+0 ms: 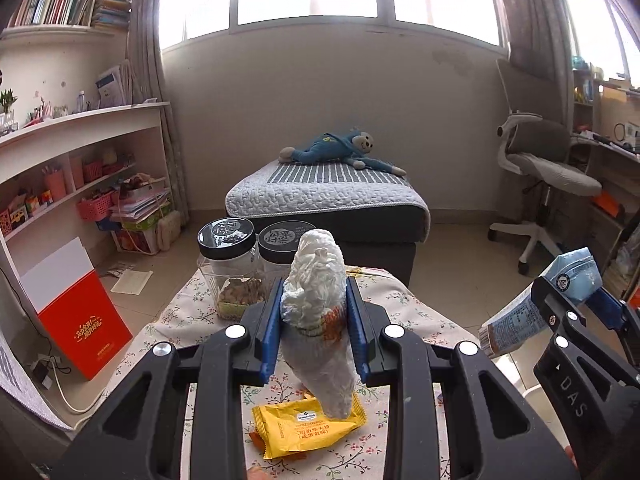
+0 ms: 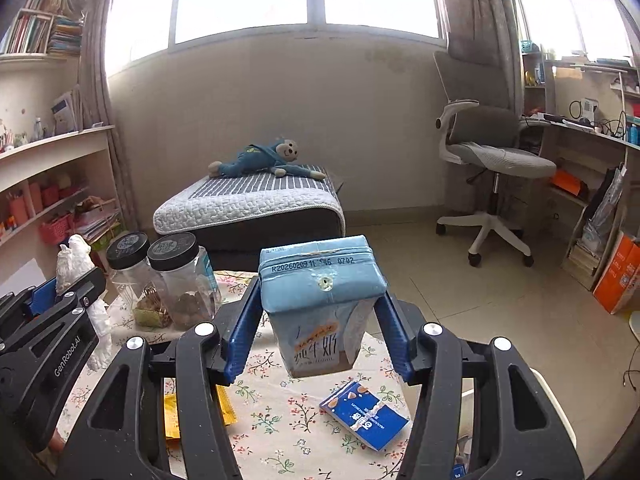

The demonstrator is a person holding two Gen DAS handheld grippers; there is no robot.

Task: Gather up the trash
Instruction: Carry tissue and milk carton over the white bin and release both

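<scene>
Left gripper [image 1: 314, 312]: jaws clenched on a crumpled white wrapper [image 1: 318, 320]. The wrapper's long axis runs along the fingers; its crushed head projects beyond the tips and its tail hangs toward the near edge of the table [image 1: 404, 312].

Right gripper [image 2: 320, 312]: jaws grasping a light-blue milk carton [image 2: 320, 300] across its sides, sealed top facing forward. The carton is clear of the table.

Both grippers are tilted slightly downward over the flowered cloth, side by side, the left one nearer the two black-lidded jars [image 2: 172, 276] at the far left corner.

Remaining trash on the table:
- a yellow snack packet [image 1: 308, 428], near edge, directly below the left jaws;
- a dark-blue packet [image 2: 366, 416], near right, below the right jaws.

No bin is visible. Judgement: both loads must be deposited before either packet can be taken.
</scene>
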